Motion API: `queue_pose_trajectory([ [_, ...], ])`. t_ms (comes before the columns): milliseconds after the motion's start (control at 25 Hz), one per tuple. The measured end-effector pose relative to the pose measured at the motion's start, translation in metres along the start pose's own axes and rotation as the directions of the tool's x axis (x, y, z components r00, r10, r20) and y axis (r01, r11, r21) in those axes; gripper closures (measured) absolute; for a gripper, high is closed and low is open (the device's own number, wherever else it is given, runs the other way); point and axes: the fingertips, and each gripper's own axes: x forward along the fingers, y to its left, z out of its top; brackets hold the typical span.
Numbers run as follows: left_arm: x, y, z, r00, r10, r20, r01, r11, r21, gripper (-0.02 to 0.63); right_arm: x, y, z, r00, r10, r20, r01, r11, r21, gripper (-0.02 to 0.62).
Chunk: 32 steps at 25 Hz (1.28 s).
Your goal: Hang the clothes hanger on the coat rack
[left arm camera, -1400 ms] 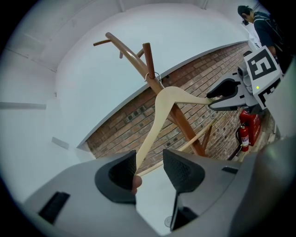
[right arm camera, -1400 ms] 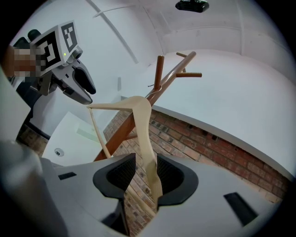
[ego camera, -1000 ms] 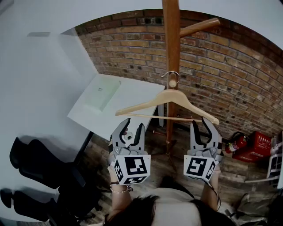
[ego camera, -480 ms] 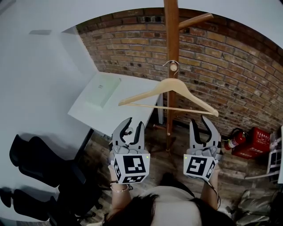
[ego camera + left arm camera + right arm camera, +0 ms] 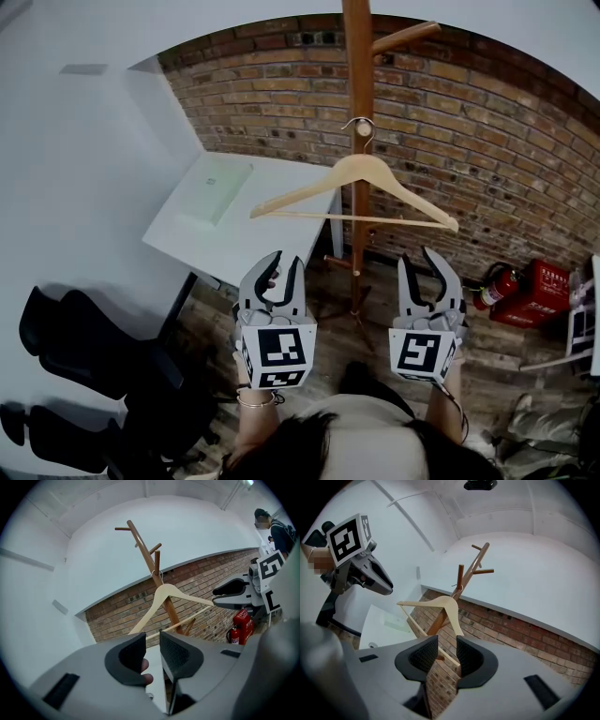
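A pale wooden hanger [image 5: 361, 180] hangs by its metal hook [image 5: 359, 126] from a peg on the wooden coat rack [image 5: 357, 66], free of both grippers. My left gripper [image 5: 279, 268] is below the hanger's left arm and apart from it. Its jaws are closing, with nothing between them. My right gripper [image 5: 428, 266] is held below the hanger's right end, open and empty. The left gripper view shows the hanger [image 5: 165, 595] on the rack [image 5: 144, 548] beyond the jaws of the left gripper [image 5: 152, 642]. From the right gripper [image 5: 447, 645], the hanger [image 5: 440, 603] shows past its jaws.
A white table [image 5: 234, 234] stands left of the rack against the brick wall [image 5: 487, 141]. A fire extinguisher [image 5: 494, 286] and a red box [image 5: 542, 295] sit on the floor at the right. A black chair [image 5: 84, 375] is at lower left. A person [image 5: 277, 527] stands far right.
Both grippers have drawn back from the hanger, which now sits higher and farther off in the head view. The left jaws have narrowed.
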Motion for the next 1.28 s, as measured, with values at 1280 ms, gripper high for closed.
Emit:
queue_pose_trajectory([
  [1280, -0.080, -0.009, 0.004, 0.995, 0.025, 0.099, -0.014, 0.994, -0.108, 0.595, -0.077, 0.037, 0.017, 1.000, 0.017, 0.010, -0.018, 0.982, 0.188, 0.546],
])
